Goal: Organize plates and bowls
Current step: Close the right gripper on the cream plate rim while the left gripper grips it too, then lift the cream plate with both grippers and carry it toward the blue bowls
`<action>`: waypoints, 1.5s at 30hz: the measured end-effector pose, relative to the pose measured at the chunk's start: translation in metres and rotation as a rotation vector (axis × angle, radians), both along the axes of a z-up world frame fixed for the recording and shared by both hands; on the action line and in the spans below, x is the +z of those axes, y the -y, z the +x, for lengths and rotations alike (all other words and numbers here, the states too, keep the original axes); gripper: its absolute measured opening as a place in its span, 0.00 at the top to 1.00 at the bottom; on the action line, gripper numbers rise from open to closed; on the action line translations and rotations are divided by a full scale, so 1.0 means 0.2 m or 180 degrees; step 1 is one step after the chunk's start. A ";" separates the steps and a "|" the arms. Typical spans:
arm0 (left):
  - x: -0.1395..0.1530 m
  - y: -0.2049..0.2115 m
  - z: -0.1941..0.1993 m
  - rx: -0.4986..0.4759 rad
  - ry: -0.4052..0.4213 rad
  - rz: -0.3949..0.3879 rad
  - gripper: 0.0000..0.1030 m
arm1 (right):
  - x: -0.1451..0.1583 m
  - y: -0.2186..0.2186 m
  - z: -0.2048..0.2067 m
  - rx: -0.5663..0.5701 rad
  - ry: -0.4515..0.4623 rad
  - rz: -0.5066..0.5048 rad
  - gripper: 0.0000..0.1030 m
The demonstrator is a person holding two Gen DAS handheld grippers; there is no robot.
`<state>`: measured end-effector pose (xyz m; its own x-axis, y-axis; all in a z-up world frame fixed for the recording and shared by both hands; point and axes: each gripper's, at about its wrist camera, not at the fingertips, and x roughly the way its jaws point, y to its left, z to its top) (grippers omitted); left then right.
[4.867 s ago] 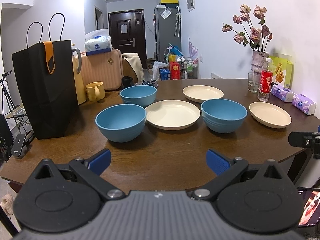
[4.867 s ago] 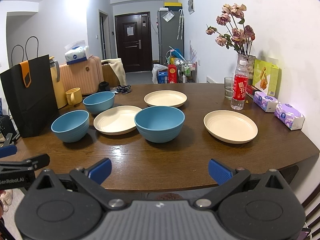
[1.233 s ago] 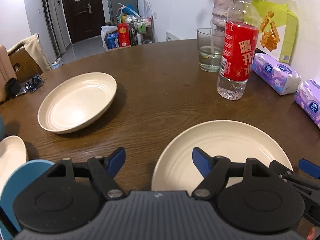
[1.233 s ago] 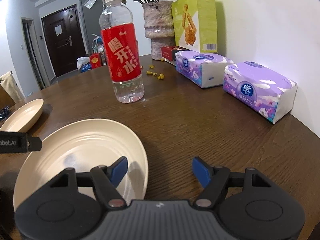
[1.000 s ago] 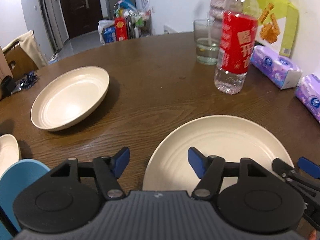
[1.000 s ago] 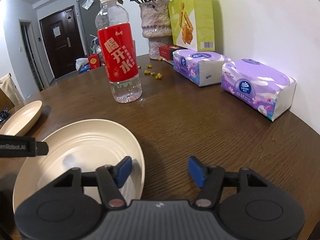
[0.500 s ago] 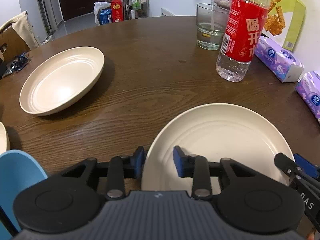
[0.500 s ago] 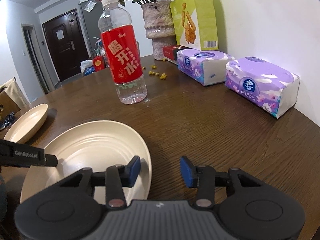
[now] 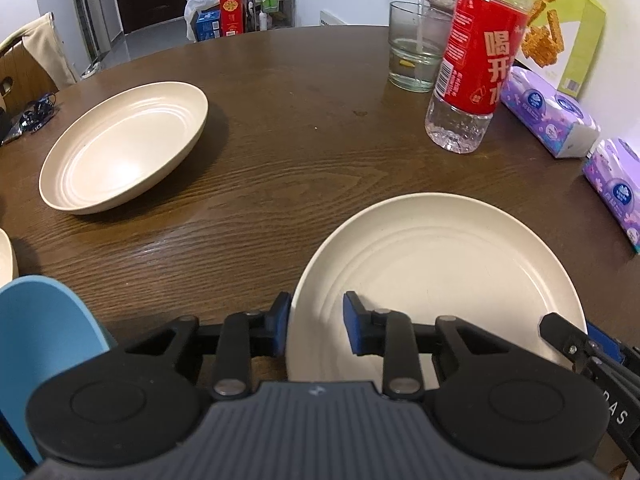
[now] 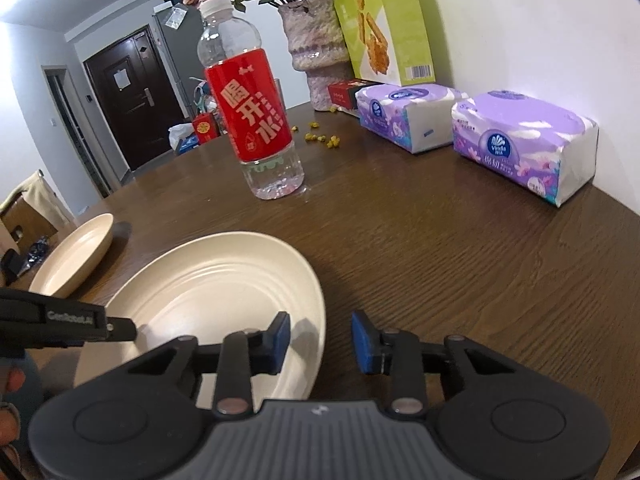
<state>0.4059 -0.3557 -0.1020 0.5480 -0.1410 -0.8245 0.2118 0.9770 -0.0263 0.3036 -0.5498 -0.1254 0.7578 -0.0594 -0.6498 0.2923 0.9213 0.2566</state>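
A cream plate (image 9: 440, 264) (image 10: 208, 280) lies on the brown table (image 9: 280, 120) right in front of both grippers. My left gripper (image 9: 316, 320) straddles its left rim, one blue pad against the outer edge and the other on the inner face, shut on it. My right gripper (image 10: 322, 340) straddles the opposite rim; its jaws are closing, with the rim between the pads and a gap still showing. A second cream plate (image 9: 120, 144) sits further left. A blue bowl (image 9: 44, 320) shows at the left wrist view's near left edge.
A red-labelled water bottle (image 9: 476, 60) and a glass (image 9: 412, 56) stand just beyond the held plate. Two purple tissue packs (image 10: 520, 140), a vase (image 10: 316, 40) and a green snack box (image 10: 388, 28) line the wall. A sliver of a third plate (image 9: 6, 256) shows at far left.
Both grippers came in from the table's front edge to the right-hand plate. Over the last second both sets of jaws narrowed around its opposite rims.
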 end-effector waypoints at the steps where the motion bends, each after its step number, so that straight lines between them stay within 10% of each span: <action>1: 0.00 0.00 -0.01 -0.0007 -0.0003 -0.0003 0.73 | 0.00 0.00 0.00 0.0008 0.0002 0.0031 0.77; 10: 0.02 -0.02 -0.04 -0.0014 0.0006 -0.0025 0.80 | -0.02 0.06 -0.06 -0.0116 0.0059 0.0397 0.92; 45: 0.53 -0.45 -0.49 0.0112 0.0591 -0.0316 0.85 | 0.47 -0.28 -0.44 0.0107 0.0680 0.0250 0.92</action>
